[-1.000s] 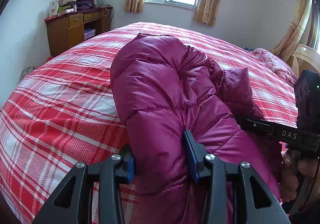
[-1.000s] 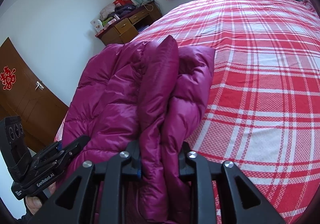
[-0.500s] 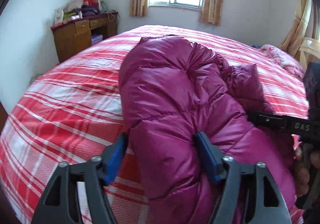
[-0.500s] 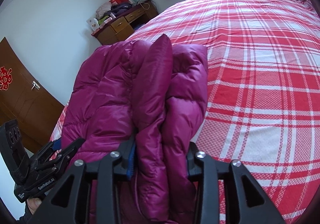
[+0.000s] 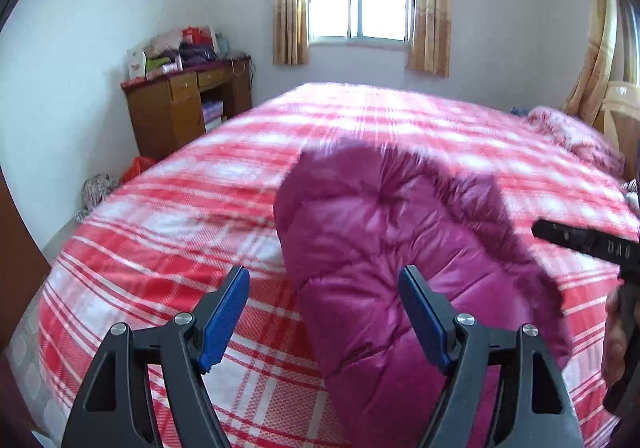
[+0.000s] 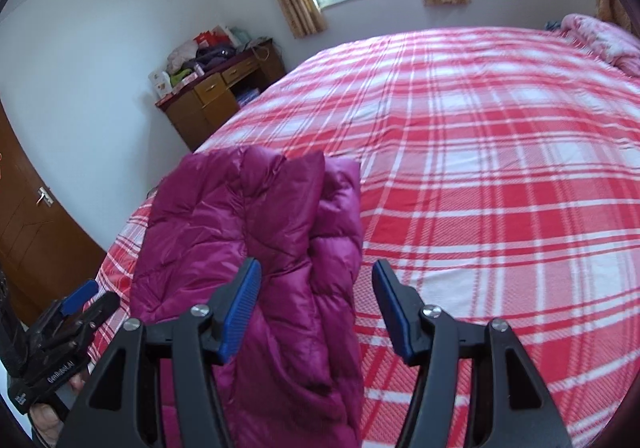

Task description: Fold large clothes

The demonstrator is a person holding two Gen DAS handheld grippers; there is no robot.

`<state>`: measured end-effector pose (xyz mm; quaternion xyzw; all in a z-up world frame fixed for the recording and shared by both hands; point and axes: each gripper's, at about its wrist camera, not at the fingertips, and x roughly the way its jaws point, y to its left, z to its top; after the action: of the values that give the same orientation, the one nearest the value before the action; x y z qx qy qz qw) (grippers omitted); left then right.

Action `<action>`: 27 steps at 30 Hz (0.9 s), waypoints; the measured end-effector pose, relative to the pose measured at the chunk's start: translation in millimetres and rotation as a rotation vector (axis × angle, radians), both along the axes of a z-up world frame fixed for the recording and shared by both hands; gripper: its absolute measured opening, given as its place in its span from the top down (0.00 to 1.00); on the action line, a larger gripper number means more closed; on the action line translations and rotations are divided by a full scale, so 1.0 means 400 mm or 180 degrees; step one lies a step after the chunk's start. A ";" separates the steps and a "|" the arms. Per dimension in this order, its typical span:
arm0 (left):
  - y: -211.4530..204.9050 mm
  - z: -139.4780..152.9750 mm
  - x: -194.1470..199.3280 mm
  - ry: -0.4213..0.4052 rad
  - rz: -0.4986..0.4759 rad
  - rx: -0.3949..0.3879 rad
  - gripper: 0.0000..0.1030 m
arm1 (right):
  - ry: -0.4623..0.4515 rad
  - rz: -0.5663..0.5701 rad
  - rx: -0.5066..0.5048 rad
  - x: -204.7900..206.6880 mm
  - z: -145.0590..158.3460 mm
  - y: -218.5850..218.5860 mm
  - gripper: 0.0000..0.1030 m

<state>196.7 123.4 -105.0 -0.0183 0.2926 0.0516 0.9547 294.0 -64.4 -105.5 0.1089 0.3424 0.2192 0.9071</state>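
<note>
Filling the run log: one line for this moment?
left gripper open | right gripper open | magenta puffer jacket folded on bed

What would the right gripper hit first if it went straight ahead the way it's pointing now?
Most likely the magenta puffer jacket. The right gripper is open, and the jacket's folded edge already lies between its fingers. Depth is unclear, so it could pass above it to the plaid bedspread.
</note>
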 end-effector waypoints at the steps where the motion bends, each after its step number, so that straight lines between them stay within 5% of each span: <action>1: -0.002 0.018 -0.009 -0.0063 0.0004 0.0005 0.25 | -0.0080 -0.0023 -0.0016 -0.023 0.019 -0.002 0.34; 12: -0.017 0.165 -0.091 -0.0570 -0.0072 -0.0064 0.24 | -0.0720 -0.0018 -0.0186 -0.177 0.171 0.020 0.21; 27: -0.021 0.192 -0.110 -0.0680 -0.0080 -0.0092 0.23 | -0.0835 -0.0039 -0.0143 -0.222 0.185 0.015 0.18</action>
<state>152.6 115.1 -28.3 -0.0337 0.1901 0.0331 0.9806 205.0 -58.5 -31.6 0.0610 0.2249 0.2182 0.9477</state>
